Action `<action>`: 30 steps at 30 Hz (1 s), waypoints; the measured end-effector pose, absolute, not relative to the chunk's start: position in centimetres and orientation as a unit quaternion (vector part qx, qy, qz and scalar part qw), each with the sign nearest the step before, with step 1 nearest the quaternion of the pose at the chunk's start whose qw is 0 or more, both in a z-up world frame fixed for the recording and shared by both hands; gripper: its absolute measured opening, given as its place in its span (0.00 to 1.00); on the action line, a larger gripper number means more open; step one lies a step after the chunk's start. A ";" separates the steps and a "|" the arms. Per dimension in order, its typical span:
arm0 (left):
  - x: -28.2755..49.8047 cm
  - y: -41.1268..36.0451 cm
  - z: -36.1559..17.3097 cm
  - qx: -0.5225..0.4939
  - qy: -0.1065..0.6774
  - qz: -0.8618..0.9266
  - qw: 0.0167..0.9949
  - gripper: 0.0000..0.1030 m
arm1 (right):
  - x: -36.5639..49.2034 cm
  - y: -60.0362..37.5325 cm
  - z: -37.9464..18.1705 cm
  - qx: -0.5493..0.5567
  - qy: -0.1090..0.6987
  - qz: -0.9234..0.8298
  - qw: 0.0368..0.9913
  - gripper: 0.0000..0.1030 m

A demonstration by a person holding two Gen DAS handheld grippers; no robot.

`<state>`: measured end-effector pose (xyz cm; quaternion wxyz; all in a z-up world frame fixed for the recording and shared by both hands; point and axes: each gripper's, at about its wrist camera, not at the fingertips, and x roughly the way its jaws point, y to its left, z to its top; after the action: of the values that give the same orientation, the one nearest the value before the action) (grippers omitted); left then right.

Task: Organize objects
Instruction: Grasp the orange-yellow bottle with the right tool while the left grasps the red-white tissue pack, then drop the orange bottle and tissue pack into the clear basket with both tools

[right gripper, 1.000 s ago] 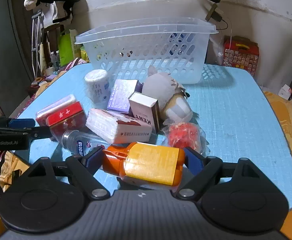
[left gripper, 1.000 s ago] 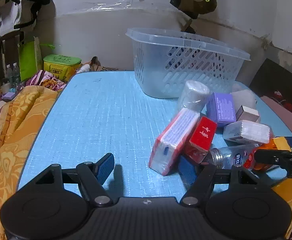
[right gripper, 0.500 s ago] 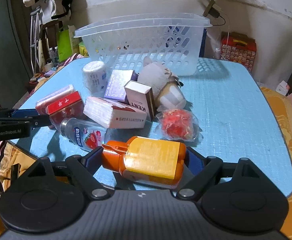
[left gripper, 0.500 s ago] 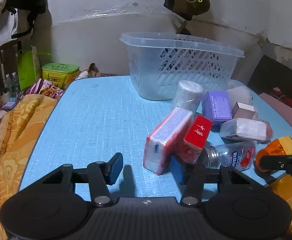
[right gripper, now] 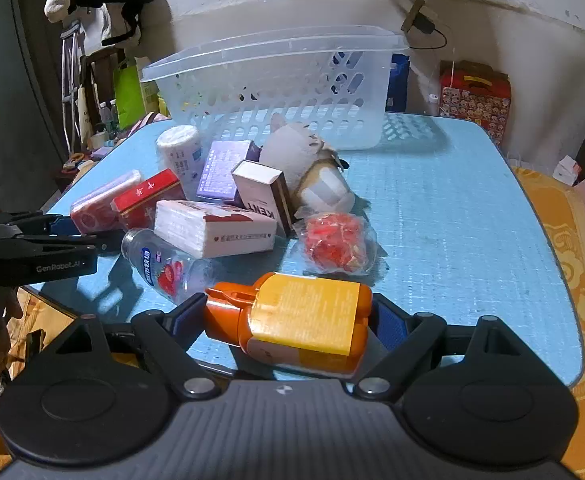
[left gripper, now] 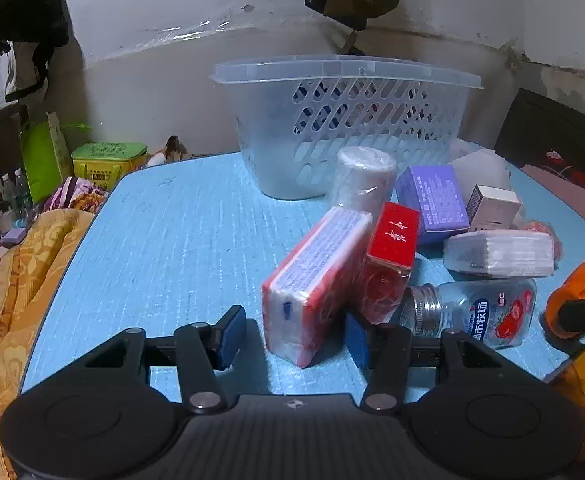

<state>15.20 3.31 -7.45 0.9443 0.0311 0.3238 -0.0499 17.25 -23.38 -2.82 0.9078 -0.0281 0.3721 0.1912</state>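
A red-and-white tissue pack lies on the blue table, leaning on a red box. My left gripper is open around the pack's near end; a gap shows at the left pad. My right gripper is shut lengthwise on an orange bottle with a yellow label, held just above the table's near edge. A clear plastic basket stands at the back of the table. Seen from the right wrist, the left gripper reaches in from the left edge.
Piled between the grippers and the basket are a clear strawberry-label bottle, a white tissue pack, a Kent box, a purple box, a white roll, a plush toy and a bagged red item. An orange blanket borders the table.
My left gripper has narrowed its jaws and come in around the near end of the red-and-white tissue pack. The right gripper still holds the orange bottle.
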 end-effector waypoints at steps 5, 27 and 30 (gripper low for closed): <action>14.6 3.2 -7.2 0.051 0.318 -0.029 0.946 0.38 | 17.0 -23.9 -2.7 -0.029 0.364 0.191 0.911 0.85; 13.6 4.1 1.8 -0.060 0.186 -0.046 0.980 0.37 | 21.7 -25.0 7.0 0.020 0.194 0.196 0.961 0.85; 16.1 3.7 3.8 -0.066 0.176 -0.062 0.980 0.37 | 24.9 -23.2 8.3 -0.008 0.151 0.206 0.967 0.85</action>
<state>16.14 3.73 3.81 0.9803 -0.0659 0.1756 -0.0622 24.87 -23.19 8.27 0.9669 -0.0084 0.1508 0.2056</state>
